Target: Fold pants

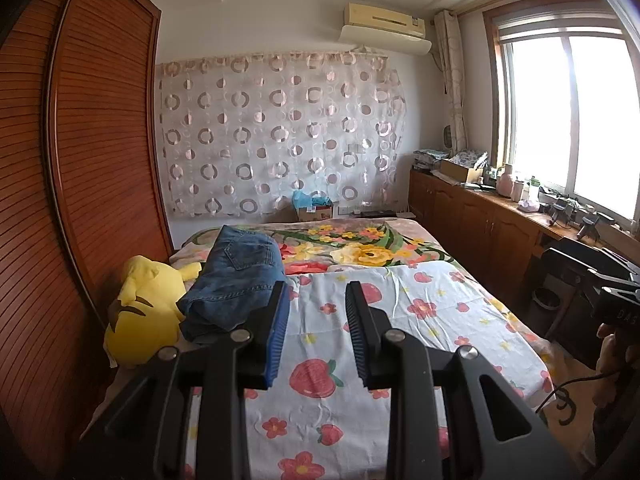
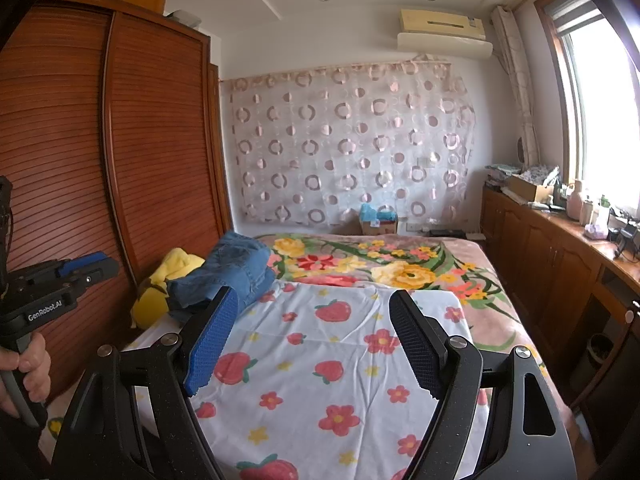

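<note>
The pants (image 1: 236, 276) are blue denim, folded into a thick, compact bundle. They lie at the left side of the bed (image 1: 476, 268), partly on the white strawberry-print sheet (image 1: 400, 308) and partly on the floral blanket (image 1: 360, 244) beyond it. A back pocket faces up on the top layer; folded edges are stacked at the near end. The bundle's left edge is just beside, and appears to touch, a yellow plush toy (image 1: 144, 308) that lies between the pants and the wooden slatted wardrobe (image 1: 80, 160).

Left gripper (image 1: 316, 300): jaws apart with a narrow gap, nothing between the pads. In its own view the blue-padded finger overlaps the near right corner of the pants, but contact cannot be confirmed. In the right wrist view the same tool appears at the far left, held by a hand (image 2: 28, 360) around its handle, clear of the bed.

Right gripper (image 2: 316, 320): jaws set wide apart, empty, aimed over the strawberry-print sheet — the pants lie to the left of its blue-padded finger, well beyond the tip.

Surroundings: a sheer curtain with a ring pattern (image 1: 280, 136) hangs on the far wall, with an air conditioner (image 1: 384, 24) mounted above it. A cardboard box (image 1: 314, 210) stands past the head of the bed. A low wooden cabinet (image 1: 480, 216) runs along the right wall under a bright window (image 1: 568, 120); its top carries assorted small items — too small to identify.
</note>
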Demonstrator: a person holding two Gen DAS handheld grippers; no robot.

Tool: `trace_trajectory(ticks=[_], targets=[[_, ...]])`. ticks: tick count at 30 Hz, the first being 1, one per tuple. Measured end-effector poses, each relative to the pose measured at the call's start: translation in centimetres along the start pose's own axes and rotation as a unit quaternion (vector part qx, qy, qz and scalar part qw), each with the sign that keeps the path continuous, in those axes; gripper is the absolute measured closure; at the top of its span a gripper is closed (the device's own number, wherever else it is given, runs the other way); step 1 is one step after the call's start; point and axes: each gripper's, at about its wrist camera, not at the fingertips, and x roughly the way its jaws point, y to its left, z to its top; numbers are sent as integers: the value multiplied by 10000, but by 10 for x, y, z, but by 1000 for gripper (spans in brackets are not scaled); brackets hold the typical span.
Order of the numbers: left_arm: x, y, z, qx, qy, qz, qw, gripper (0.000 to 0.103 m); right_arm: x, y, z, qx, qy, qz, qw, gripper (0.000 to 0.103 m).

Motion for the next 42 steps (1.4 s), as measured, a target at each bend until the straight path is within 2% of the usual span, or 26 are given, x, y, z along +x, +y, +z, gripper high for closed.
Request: trace_trajectory(ticks=[42], targets=[[-1, 1, -1, 0, -4, 14, 10000, 74, 4, -4, 0, 10, -4, -14, 10000, 23]])
